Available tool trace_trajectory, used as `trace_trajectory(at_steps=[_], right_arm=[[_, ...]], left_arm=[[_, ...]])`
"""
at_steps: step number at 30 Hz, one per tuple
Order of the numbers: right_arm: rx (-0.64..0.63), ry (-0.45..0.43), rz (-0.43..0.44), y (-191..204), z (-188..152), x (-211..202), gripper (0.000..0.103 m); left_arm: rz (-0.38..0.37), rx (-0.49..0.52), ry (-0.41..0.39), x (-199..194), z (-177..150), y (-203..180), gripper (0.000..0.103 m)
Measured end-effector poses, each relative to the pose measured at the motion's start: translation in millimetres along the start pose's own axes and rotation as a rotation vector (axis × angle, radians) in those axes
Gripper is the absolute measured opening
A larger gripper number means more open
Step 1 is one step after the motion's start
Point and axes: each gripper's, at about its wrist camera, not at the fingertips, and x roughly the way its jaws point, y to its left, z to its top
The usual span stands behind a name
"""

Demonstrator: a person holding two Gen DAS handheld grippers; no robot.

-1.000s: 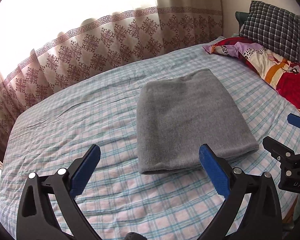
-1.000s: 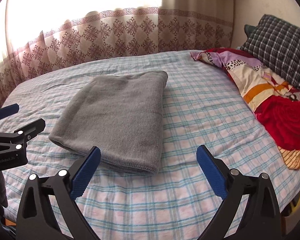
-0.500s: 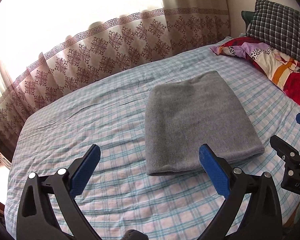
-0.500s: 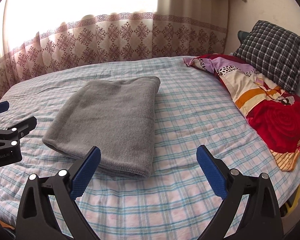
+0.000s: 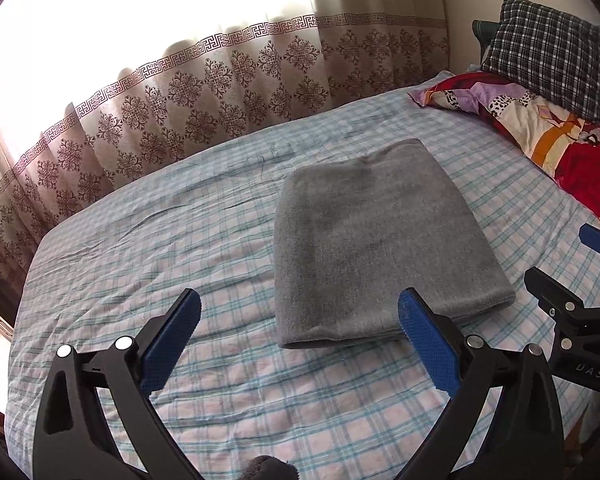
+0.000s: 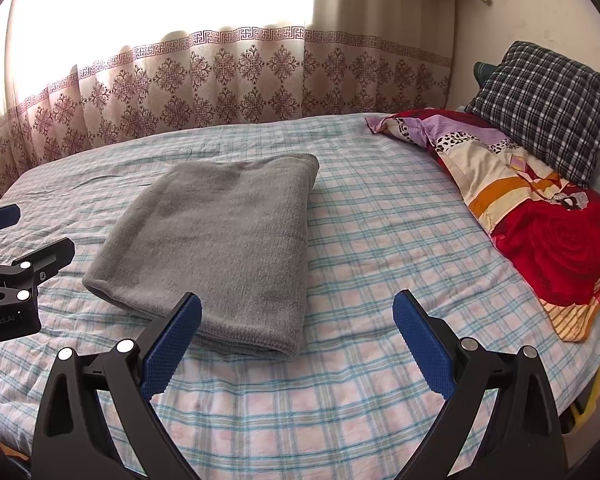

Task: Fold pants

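Grey pants (image 5: 376, 240) (image 6: 220, 240) lie folded into a flat rectangle on the checked bed sheet (image 5: 180, 248). My left gripper (image 5: 300, 340) hovers open above the sheet, at the near left corner of the pants, with nothing between its blue pads. My right gripper (image 6: 296, 344) hangs open too, over the pants' near right corner, and holds nothing. Each gripper shows at the edge of the other's view: the right gripper (image 5: 568, 276), the left gripper (image 6: 20, 248).
A red floral quilt (image 6: 532, 216) and a checked pillow (image 6: 548, 104) lie at the head of the bed on the right. A patterned curtain (image 5: 180, 112) hangs along the far side. Bare sheet surrounds the pants.
Both grippers have drawn back and up a little from the folded pants, still open. The pants have not moved.
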Motion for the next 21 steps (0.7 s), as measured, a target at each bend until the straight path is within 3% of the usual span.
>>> trace_trajectory(at_steps=[21], right_arm=[[-0.003,0.012,-0.002,2,-2,4,0.096]], left_arm=[[-0.025,0.025,0.055,14,-2,-13,0.1]])
